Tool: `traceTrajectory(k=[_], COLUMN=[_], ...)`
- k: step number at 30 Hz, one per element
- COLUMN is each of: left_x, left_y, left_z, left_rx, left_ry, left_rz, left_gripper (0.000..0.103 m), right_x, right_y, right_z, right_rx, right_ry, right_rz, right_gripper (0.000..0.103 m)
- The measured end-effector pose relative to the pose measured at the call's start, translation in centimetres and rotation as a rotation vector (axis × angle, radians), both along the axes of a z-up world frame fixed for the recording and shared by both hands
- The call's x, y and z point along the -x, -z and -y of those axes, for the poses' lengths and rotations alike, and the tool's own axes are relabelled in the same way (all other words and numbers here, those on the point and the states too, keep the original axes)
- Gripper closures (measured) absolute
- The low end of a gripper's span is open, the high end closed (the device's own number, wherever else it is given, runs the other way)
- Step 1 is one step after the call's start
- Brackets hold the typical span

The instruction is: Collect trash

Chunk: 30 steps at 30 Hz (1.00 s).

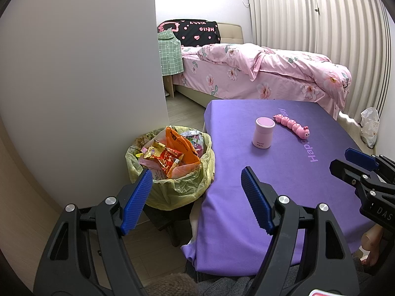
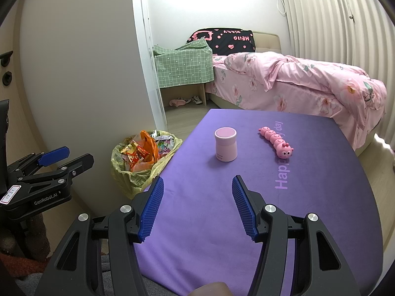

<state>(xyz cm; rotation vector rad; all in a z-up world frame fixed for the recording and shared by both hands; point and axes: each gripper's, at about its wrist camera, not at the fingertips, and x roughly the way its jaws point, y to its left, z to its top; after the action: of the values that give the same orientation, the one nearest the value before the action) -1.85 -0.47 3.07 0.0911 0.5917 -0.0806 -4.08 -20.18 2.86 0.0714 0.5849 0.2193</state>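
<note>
**Both grippers empty over purple table; wrappers in lined bin**

Bed (image 2: 296, 81) fills the far side of the room, pink floral bedding. A black blanket (image 2: 229, 39) at its head carries pink lettering that appears mirrored; "HELLO" is legible, the rest is too small to tell.

Table under a purple cloth (image 2: 222, 222), printed in pale lilac with "Happy day"; the middle of the phrase is partly covered by the toy.

Trash bin (image 1: 172, 187) stands on the floor, just beside the table's left edge, lined with a yellow-green bag. Snack wrappers (image 1: 167, 157) are piled inside: an orange packet, red-and-gold foil, pale printed papers. Print on them is not readable.

Left gripper (image 1: 197, 197): blue ribbed pads spread wide, nothing between them, one pad over the bin rim, the other over the cloth. Its body, seen from the right wrist, reads "GenRobot.AI", with a small handwritten label.

Right gripper (image 2: 197, 204): pads likewise parted, empty, above the near part of the cloth.

Pink cylindrical jar (image 2: 226, 144) upright mid-table; small label unreadable.

Pink caterpillar toy (image 2: 277, 141) lies to its right, apart from it.
</note>
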Motion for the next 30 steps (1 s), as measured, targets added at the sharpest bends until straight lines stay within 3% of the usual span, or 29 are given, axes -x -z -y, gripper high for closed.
traceTrajectory(k=[30], left_x=[0.04], left_y=[-0.18], left_z=[-0.01], left_rx=[0.004], left_ry=[0.012], left_rz=[0.004], left_gripper=[0.032], right_x=[-0.03], right_y=[-0.04], right_z=[0.15], right_rx=[0.001], right_ry=[0.002], right_rz=[0.001], right_gripper=[0.049])
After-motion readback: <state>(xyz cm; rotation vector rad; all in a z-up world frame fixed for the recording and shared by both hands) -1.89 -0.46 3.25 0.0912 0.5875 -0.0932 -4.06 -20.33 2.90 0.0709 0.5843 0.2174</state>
